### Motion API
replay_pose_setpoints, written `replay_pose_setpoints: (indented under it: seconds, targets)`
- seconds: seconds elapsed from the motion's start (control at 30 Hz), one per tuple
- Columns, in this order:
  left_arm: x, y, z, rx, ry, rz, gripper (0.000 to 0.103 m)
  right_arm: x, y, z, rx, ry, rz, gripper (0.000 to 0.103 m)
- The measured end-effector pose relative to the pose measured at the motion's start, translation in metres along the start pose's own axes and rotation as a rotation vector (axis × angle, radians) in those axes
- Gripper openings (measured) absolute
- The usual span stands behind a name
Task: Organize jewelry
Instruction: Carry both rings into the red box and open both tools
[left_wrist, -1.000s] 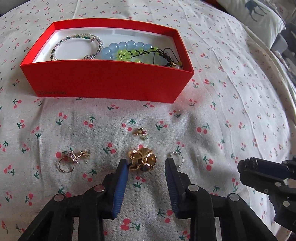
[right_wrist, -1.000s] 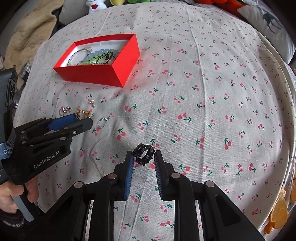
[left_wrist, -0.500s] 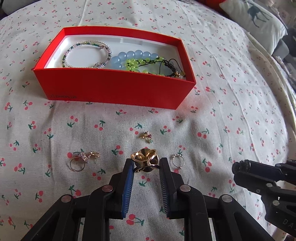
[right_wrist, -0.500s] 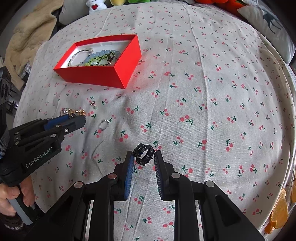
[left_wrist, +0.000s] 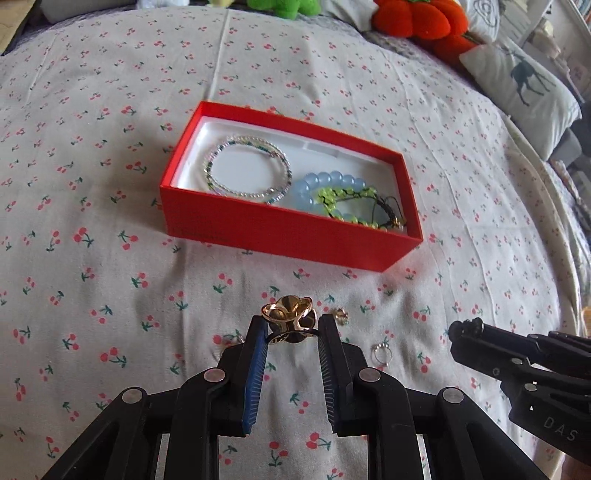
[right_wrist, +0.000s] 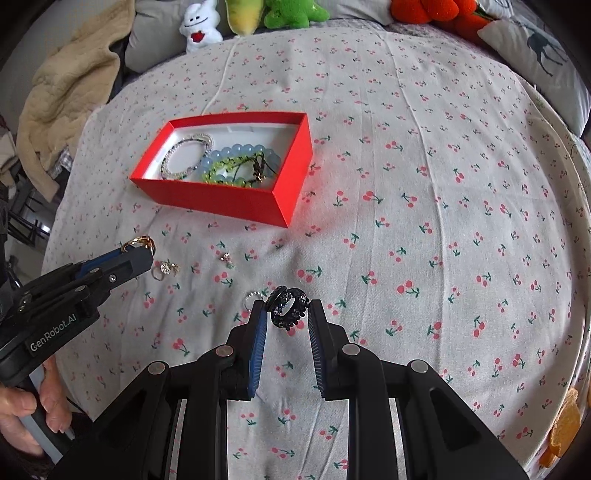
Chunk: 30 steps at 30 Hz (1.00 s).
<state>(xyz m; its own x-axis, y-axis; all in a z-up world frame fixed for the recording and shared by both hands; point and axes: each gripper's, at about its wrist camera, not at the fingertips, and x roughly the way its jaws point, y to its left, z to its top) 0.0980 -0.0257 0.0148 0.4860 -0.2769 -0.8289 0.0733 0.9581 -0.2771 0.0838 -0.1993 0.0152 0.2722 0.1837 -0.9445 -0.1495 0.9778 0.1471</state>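
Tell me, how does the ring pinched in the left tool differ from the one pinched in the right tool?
The gold ring in the left gripper is shiny yellow metal with a broad, petal-like top; the black ring in the right gripper is dark and studded with small sparkling stones. The gold ring has a thin plain band, while the black ring looks thick and knobbly all round. Both are pinched between blue-padded fingers, and neither is in the red box.

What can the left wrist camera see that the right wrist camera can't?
Only the left wrist view shows the gold flower ring head-on, pinched in the left gripper. Only the right wrist view shows the black ring in the right gripper, the white plush toy and the person's hand. Both show the red box of bracelets and a small silver ring on the cherry-print cloth.
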Motion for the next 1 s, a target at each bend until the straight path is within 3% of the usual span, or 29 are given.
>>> replay_pose_setpoints:
  seconds: [0.37, 0.77, 1.0]
  targets:
    - [-0.014, 0.015, 0.035, -0.058, -0.102, -0.024, 0.022, -0.001, 0.01, 0.046, 0.089, -0.1, 0.046, 0.024]
    - [0.016, 0.016, 0.059, -0.048, -0.143, -0.039, 0.022, 0.023, 0.016, 0.079, 0.105, -0.14, 0.071, 0.024]
    - [0.039, 0.016, 0.07, -0.025, -0.136, 0.013, 0.022, 0.04, 0.014, 0.091, 0.089, -0.136, 0.083, 0.025]
